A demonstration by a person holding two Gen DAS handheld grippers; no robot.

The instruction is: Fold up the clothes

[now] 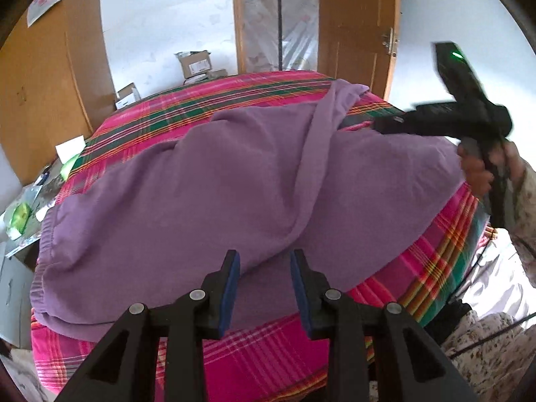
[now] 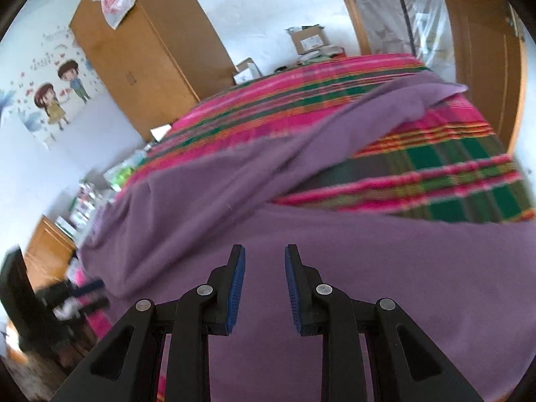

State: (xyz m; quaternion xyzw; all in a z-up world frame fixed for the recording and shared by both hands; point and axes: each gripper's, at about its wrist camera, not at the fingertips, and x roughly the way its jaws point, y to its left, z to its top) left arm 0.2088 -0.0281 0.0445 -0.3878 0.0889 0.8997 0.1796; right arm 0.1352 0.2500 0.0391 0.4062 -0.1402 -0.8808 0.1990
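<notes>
home bedroom, plaid bed [image 1: 234,361], wooden wardrobe [image 2: 140,63]

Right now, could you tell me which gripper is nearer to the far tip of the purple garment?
Right. The right gripper sits just beside the purple garment near its far tip, while the left gripper hovers over its near edge.

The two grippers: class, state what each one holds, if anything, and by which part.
Nothing is held. The left gripper and the right gripper are both open above the purple garment, with no cloth between the fingers.
</notes>
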